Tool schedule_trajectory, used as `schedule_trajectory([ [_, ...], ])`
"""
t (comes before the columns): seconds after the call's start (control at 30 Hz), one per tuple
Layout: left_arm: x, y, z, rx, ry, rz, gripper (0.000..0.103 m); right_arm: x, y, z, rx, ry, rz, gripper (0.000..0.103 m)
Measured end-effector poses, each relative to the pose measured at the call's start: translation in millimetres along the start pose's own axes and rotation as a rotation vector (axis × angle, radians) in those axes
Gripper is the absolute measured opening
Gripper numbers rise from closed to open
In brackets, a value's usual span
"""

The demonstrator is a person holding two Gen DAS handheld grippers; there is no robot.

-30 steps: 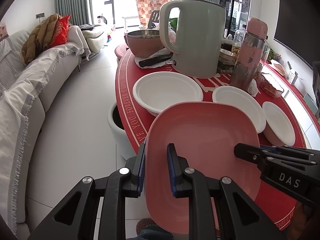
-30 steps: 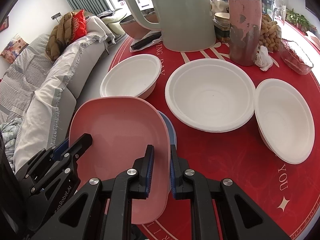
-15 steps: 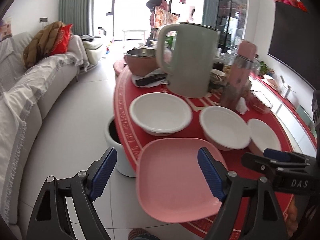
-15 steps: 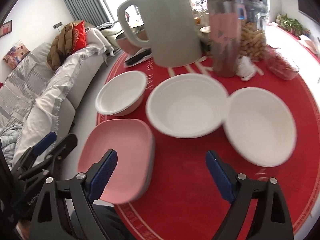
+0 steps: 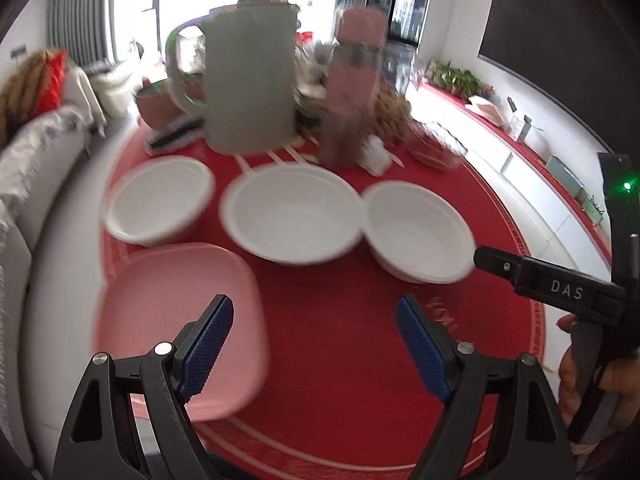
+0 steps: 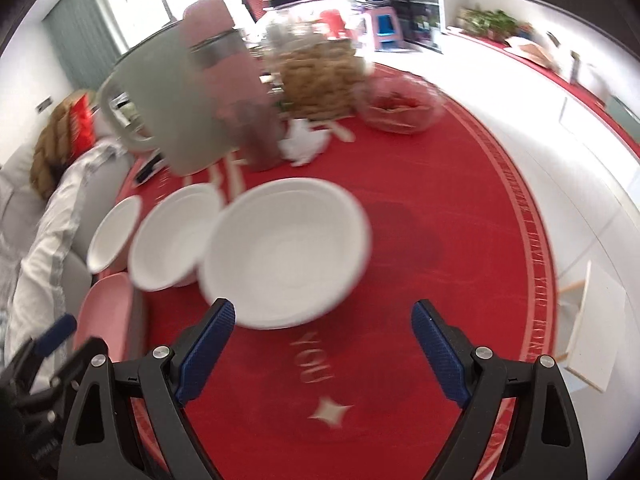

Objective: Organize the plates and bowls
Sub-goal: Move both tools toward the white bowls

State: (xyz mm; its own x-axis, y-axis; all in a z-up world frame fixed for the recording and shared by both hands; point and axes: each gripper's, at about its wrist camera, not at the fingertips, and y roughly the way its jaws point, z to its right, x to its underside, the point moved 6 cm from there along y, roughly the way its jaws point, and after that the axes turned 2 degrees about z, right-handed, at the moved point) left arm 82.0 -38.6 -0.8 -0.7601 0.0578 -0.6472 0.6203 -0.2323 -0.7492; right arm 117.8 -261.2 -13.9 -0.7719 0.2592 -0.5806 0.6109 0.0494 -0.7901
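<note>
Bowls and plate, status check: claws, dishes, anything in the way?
Left claw open, right claw open, both empty. Pink plate flat at table edge; three white bowls side by side, unstacked. Kettle and pink bottle stand behind them.

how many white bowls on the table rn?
3, in a row on the red table: left bowl behind the pink plate, middle bowl, right bowl. None look stacked, though blur could hide one.

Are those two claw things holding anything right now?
No. The left gripper and right gripper are both open and empty; the pink plate lies on the table.
</note>
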Motion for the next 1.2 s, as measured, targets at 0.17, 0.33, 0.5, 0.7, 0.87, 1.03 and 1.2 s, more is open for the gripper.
schedule_trajectory([
  [0.17,0,29,29,0.012,-0.076,-0.068,0.086,-11,6,31,0.002,0.039,0.002,0.091],
  [0.33,-6,50,36,-0.011,-0.185,-0.091,0.086,-27,25,43,-0.028,0.051,-0.005,0.091],
  [0.5,-15,68,30,-0.036,-0.288,-0.098,0.086,-40,51,36,-0.046,0.027,-0.035,0.091],
  [0.7,-18,89,26,-0.063,-0.352,-0.12,0.086,-49,81,24,-0.069,-0.009,-0.077,0.091],
  [0.87,-16,104,27,-0.066,-0.383,-0.154,0.086,-52,100,18,-0.078,-0.037,-0.112,0.091],
  [1.03,-16,110,28,-0.089,-0.36,-0.158,0.086,-51,104,15,-0.079,-0.055,-0.114,0.091],
  [1.2,-16,111,29,-0.094,-0.344,-0.155,0.086,-51,104,15,-0.091,-0.05,-0.118,0.087],
])
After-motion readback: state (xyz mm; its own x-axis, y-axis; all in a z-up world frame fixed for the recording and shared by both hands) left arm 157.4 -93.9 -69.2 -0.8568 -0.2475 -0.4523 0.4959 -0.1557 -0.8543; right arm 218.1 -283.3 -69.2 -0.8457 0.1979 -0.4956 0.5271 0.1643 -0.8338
